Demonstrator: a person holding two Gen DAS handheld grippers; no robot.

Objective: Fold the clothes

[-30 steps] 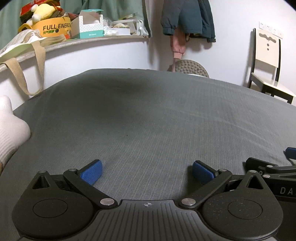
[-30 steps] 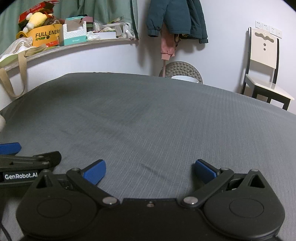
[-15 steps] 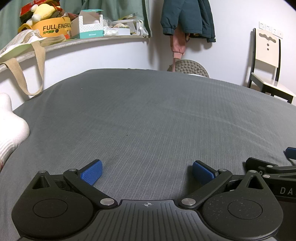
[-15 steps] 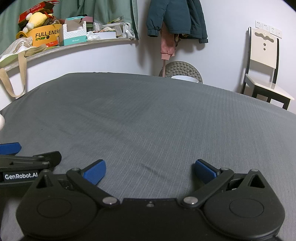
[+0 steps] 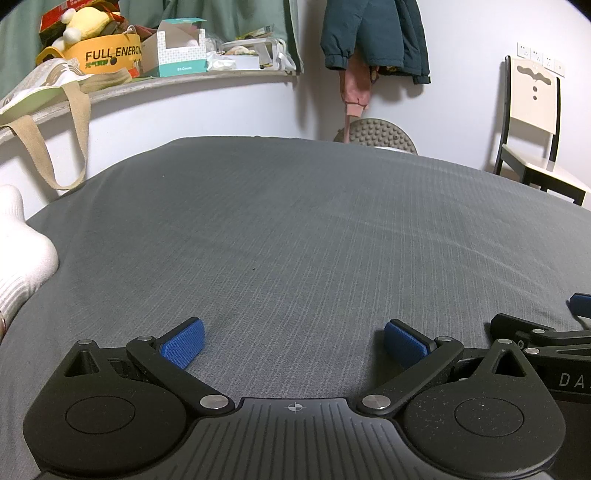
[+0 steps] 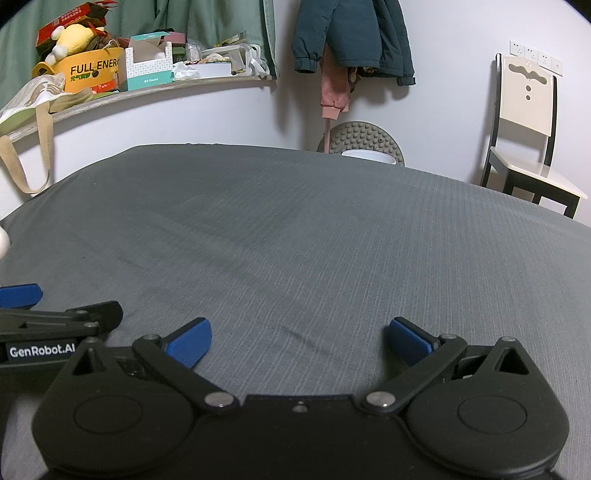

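Nearest the camera in the left wrist view, the left tool point(image 5: 293, 341) lay low over the grey bed cover point(image 5: 295, 229), its blue pads point(image 5: 183, 347) spread wide with only cover between them and nothing in its grip. At 3 o'clock from it, just beside it, the black frame of the right tool point(image 5: 546, 334) showed at the edge of the view.

In the right wrist view the right tool point(image 6: 299, 341) was spread just as wide, holding nothing, with bare cover between its pads point(image 6: 190, 341). The left tool point(image 6: 55, 314) lay just beside it at 9 o'clock.

The only cloth near either tool was a white ribbed piece point(image 5: 20, 251) at 10 o'clock from the left tool, at the bed's left edge and apart from the pads; what garment it was could not be told. No other loose garment lay on the cover before either tool.

Farther off at 10 o'clock a beige bag strap point(image 5: 51, 147) hung from a cluttered shelf point(image 5: 177, 79) that carried a yellow box point(image 5: 107, 59) and a teal carton point(image 5: 181, 51). At 12 o'clock a dark teal jacket point(image 6: 351, 35) and a pink garment point(image 6: 334, 92) hung on the wall above a round studded disc point(image 6: 364, 138). At 2 o'clock stood a chair point(image 6: 528, 122) with a cream seat.
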